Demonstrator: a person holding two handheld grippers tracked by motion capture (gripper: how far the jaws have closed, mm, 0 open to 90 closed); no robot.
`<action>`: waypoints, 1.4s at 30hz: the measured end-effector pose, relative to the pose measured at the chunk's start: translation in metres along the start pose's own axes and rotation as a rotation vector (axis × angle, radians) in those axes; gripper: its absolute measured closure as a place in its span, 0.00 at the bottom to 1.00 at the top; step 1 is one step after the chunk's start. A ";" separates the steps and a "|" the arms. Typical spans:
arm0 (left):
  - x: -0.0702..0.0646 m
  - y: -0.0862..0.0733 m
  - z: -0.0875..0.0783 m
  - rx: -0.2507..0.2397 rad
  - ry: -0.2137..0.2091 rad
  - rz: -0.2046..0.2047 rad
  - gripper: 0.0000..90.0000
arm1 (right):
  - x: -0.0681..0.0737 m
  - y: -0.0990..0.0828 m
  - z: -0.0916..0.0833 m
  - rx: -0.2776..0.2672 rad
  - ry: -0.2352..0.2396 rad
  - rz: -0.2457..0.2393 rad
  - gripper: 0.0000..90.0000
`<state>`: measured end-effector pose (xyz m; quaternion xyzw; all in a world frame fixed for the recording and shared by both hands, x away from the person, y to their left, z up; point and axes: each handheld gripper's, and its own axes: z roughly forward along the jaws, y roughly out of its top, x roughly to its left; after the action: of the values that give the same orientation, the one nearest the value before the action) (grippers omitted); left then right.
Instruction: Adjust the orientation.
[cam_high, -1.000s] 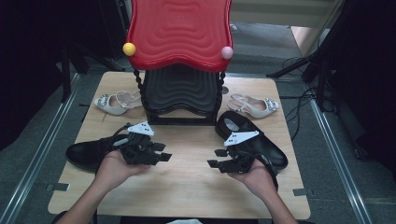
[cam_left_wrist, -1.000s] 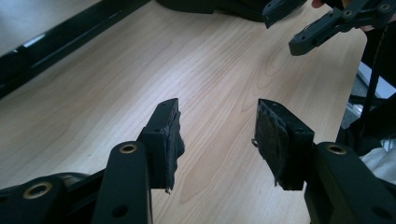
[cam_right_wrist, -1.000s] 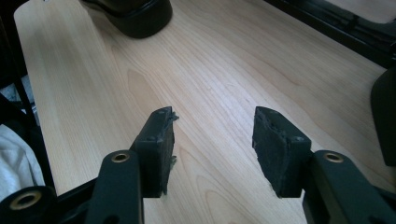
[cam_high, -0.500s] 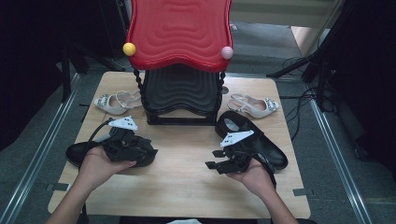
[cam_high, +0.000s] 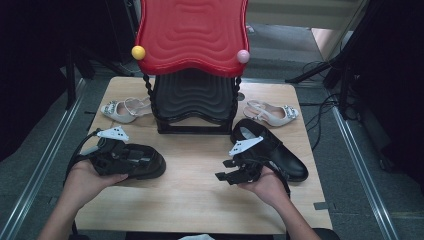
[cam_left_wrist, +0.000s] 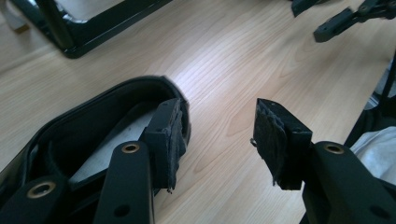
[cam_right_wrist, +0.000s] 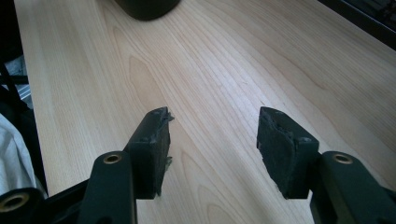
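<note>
On the left half of the wooden table (cam_high: 200, 200) a black shoe (cam_high: 142, 162) is found lying on its side-facing sole, toe toward the table's middle. The left gripper (cam_left_wrist: 219, 140) is positioned at its heel opening: one jaw is seen inside the shoe, the other outside over bare wood, and the jaws, which have just been closing, are held wide without pressing the collar. A second black shoe (cam_high: 280, 152) is placed at the right, beside the right gripper (cam_right_wrist: 212, 149), whose jaws have just been opening and are spread over bare wood. Behind stands a red-topped rack (cam_high: 192, 35), flanked by two pale sandals (cam_high: 122, 109).
</note>
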<state>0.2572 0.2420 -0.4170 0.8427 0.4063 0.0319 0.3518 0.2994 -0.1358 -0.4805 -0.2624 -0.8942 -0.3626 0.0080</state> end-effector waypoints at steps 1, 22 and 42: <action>0.000 0.000 0.000 0.000 0.000 0.000 0.58 | 0.000 0.000 0.000 0.000 0.000 0.000 0.50; 0.021 0.010 0.074 0.200 0.006 0.003 0.62 | 0.002 0.003 0.006 0.019 0.009 -0.020 0.50; 0.021 0.014 0.075 0.192 0.054 -0.003 0.83 | 0.001 0.003 0.009 0.023 0.010 -0.005 0.50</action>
<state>0.3055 0.2081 -0.4697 0.8707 0.4181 0.0149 0.2586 0.3012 -0.1276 -0.4848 -0.2582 -0.8990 -0.3534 0.0147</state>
